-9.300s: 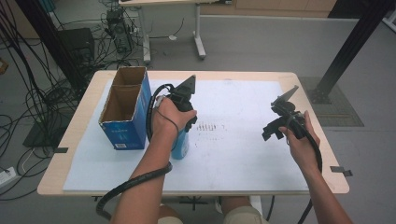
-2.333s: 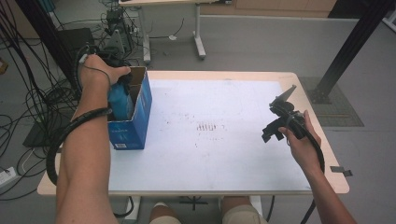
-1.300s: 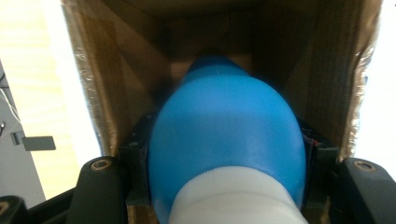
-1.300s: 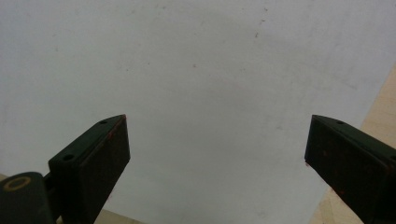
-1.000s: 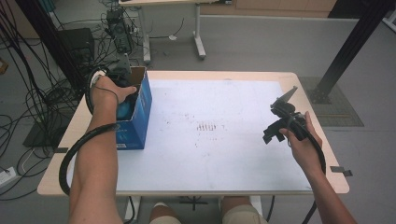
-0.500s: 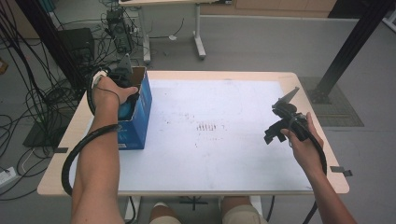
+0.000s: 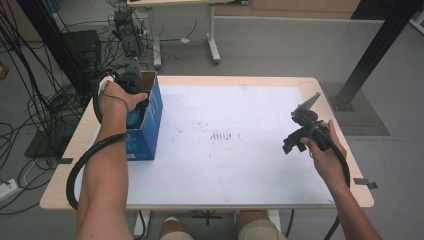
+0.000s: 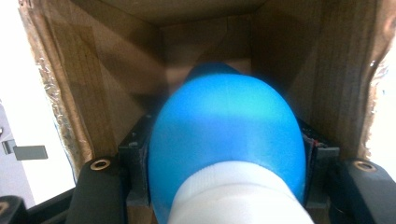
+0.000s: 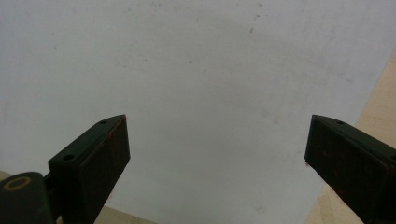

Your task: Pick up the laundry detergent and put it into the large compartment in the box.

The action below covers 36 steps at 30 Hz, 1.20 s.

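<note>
A grey floor strewn with black cables at nine to eleven o'clock surrounds a pale wooden table covered by a white sheet that bears a few faint dark scuffs near its middle. At the table's ten o'clock corner stands a tall blue cardboard box with an open top and brown inner walls. A black post rises from the floor at about two o'clock, and the legs of another table stand at twelve.

The left gripper is lowered into the mouth of the box, the person's left hand wrapped over it and its thick black cable looping back along the forearm. In the left gripper view its jaws are clenched on a smooth blue plastic bottle with a white neck band; the bottle's rounded body sits between the two black pads and points into the box, whose corrugated walls close around it on every side. Whether the bottle touches the box floor cannot be told.

The right gripper is held in the right hand above the sheet at three o'clock, well apart from the box. In the right gripper view its jaws stand wide apart, released, above bare white sheet and nothing between them
</note>
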Tool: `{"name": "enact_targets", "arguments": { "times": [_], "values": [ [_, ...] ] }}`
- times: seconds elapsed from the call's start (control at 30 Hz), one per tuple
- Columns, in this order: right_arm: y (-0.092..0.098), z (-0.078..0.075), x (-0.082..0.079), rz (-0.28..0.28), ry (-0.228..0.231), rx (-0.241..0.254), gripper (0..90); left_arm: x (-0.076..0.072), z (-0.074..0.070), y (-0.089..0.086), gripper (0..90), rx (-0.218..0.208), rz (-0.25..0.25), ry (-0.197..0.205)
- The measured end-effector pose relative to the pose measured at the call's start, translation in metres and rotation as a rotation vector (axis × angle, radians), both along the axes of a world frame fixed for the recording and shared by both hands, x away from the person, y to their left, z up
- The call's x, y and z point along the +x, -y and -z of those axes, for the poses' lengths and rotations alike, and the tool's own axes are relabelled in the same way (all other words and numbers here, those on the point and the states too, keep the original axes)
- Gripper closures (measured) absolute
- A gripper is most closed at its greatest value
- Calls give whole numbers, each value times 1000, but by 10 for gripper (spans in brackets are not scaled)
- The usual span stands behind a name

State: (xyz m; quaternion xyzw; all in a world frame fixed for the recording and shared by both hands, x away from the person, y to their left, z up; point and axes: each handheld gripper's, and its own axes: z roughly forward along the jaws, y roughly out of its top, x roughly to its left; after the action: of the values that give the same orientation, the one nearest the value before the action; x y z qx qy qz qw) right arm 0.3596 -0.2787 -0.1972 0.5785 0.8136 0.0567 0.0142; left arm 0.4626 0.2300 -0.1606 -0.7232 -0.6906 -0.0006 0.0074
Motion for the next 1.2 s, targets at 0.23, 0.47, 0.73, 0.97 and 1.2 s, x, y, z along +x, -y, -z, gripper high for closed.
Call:
{"name": "enact_targets", "arguments": {
  "times": [0.23,0.47,0.73,0.97,1.2],
  "values": [
    [2,-1,-1,3,2,0,65,-2,0,0,373,-1,0,5],
    [2,-2,-2,2,5,-3,65,-2,0,-1,373,-2,-2,7],
    [3,-2,-2,5,2,-3,65,-1,0,-1,373,-3,-3,7],
    [2,-1,-1,4,-1,-6,65,-2,0,-2,372,-5,-5,10],
    [2,-1,-1,5,-1,-4,65,-3,0,-3,373,-9,-6,14]
  ]
}}
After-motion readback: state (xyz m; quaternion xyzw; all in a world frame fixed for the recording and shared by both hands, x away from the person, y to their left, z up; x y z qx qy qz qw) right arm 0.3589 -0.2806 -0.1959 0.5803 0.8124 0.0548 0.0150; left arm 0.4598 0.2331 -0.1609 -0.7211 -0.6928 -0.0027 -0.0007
